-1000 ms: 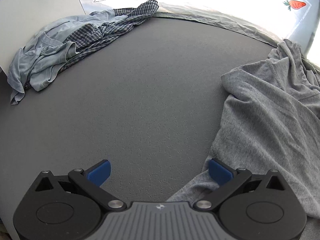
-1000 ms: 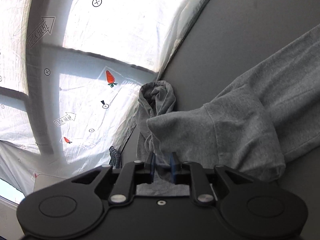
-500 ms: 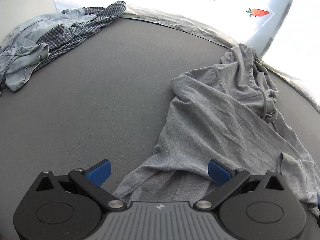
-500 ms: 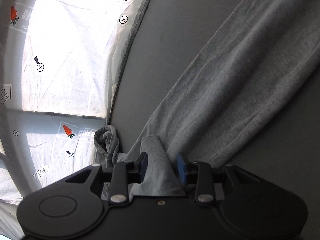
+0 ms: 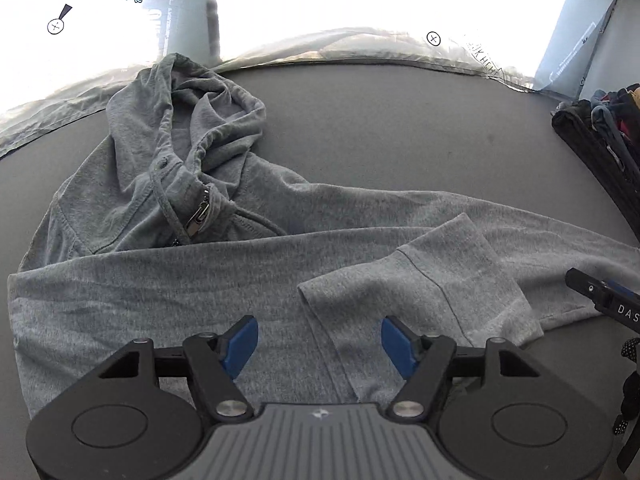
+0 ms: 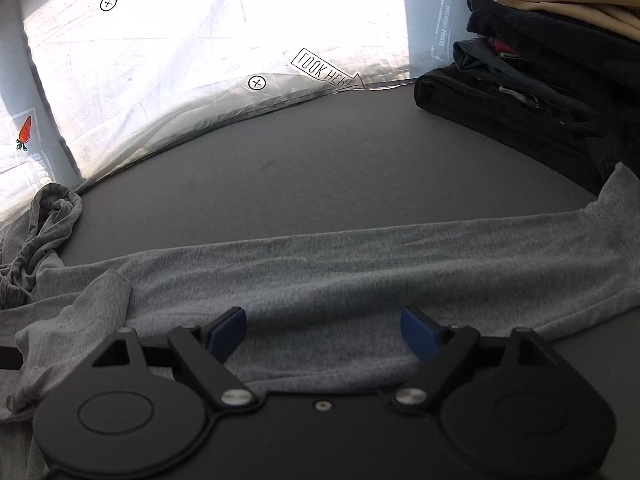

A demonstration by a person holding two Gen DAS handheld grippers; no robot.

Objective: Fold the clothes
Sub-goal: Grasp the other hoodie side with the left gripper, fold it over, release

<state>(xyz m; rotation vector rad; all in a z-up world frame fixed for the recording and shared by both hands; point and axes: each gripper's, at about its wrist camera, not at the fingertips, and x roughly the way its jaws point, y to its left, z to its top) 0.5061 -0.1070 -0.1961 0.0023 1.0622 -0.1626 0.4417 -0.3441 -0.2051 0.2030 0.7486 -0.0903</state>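
Step in hand: judged from the layout, arranging the grey zip-up cotton hoodie (image 5: pixel 168 276) flat before any fold is made; no fold is finished yet.
Left gripper (image 5: pixel 319 338): blue-padded jaws spread wide, holding nothing, hovering low over the near part of the garment with a sleeve cuff (image 5: pixel 424 280) just beyond the fingertips.
Right gripper (image 6: pixel 323 330): jaws likewise wide apart and empty, poised over the long outstretched sleeve (image 6: pixel 360 264).
How to do it well: take the fabric at an edge or cuff, not mid-panel, so only one layer lifts; close fully before pulling; draw both sides outward together to take out slack; lay the folded-over cuff straight before bringing a sleeve across the body.
Where the hoodie lies: on the dark grey bench (image 5: pixel 380 120), body towards the left, one sleeve running right towards a pile of dark folded clothes (image 6: pixel 532 92) at the far right.
How it looks: soft marl knit, rumpled; hood (image 5: pixel 200 100) bunched at the far left against the white printed backdrop sheet (image 6: pixel 200 40); metal zip pull (image 5: pixel 200 214) and drawcord showing at the collar; creases across the chest.
Handling judgement: thin, limp jersey, likely to drag and wrinkle if pulled from one side alone.
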